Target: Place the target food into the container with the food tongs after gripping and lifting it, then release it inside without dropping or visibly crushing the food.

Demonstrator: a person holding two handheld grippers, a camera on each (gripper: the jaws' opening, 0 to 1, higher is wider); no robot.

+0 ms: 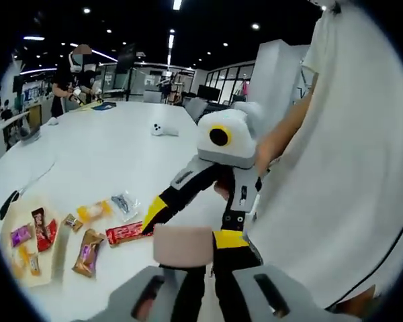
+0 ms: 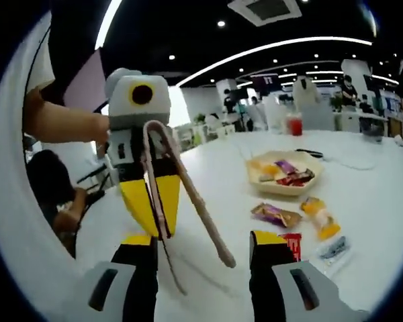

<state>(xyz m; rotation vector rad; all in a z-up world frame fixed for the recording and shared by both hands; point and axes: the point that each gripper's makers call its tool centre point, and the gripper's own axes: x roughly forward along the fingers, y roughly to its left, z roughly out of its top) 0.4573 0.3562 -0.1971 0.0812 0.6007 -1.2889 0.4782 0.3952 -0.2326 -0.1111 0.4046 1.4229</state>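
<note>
My left gripper is shut on the pink food tongs, whose two arms slant down over the white table. In the left gripper view the tongs show end-on between my own fingers. My right gripper stands open with nothing between its yellow-tipped fingers, and in the left gripper view the right gripper has one yellow tip by a red snack bar. A gold-wrapped snack, a yellow one and a clear packet lie loose beside it. The pale tray holds several wrapped snacks.
A person's white shirt fills the right of the left gripper view. Another person stands at the table's far end. A small white object and a dark strip lie on the table. A red cup stands beyond the tray.
</note>
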